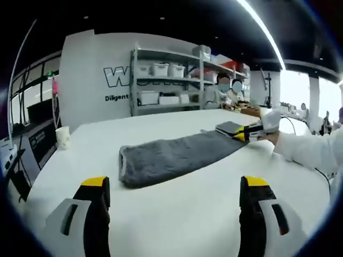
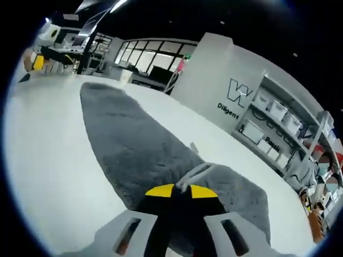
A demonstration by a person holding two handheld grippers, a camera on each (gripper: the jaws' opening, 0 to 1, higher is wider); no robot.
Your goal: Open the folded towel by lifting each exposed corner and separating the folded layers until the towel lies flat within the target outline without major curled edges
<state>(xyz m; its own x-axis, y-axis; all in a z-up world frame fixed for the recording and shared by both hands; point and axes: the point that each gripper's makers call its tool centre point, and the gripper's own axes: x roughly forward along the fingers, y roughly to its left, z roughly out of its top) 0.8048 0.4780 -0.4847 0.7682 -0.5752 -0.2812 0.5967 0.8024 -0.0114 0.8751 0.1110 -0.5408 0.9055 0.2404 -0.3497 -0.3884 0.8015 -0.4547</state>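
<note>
Left gripper view has the left gripper [image 1: 174,201] hovering with jaws spread wide above the white bench [image 1: 177,214], facing the long folded grey terry towel [image 1: 177,155]. At its far end, the right gripper [image 2: 178,191] has jaws pinching a towel corner.

The left gripper [image 1: 174,193] has two broad black jaws capped with yellow tips, each backed by a pale grey moulded housing with a dark oblong slot. The right gripper [image 2: 178,191] shows the same make: black jaws, yellow tips, light grey shells with slotted recesses. At the far right of the left gripper view the person wears a white long sleeve [image 1: 311,150] and a white glove [image 1: 271,121].
</note>
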